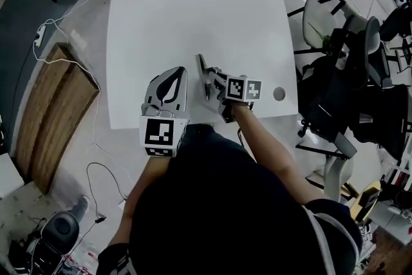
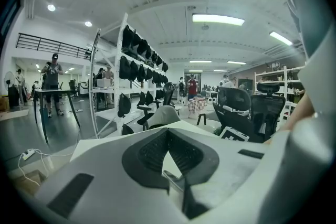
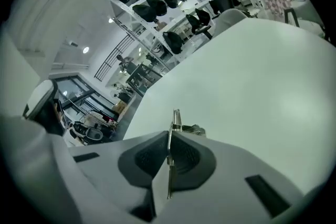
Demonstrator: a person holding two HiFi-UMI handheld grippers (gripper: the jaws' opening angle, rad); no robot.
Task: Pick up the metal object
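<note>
Standing edge-on, the metal object [image 3: 176, 119] looks thin, silvery.

Right gripper [image 1: 209, 82] clamping metal object [image 1: 200, 64], white table [image 1: 161, 22]

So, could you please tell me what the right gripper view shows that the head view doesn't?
Only the right gripper view shows the right claw shut on the thin metal object, edge-on, plus distant shelving. Only the head view shows that gripper's marker cube, the person's forearm and a wooden board on the floor. Both share the white table.
</note>
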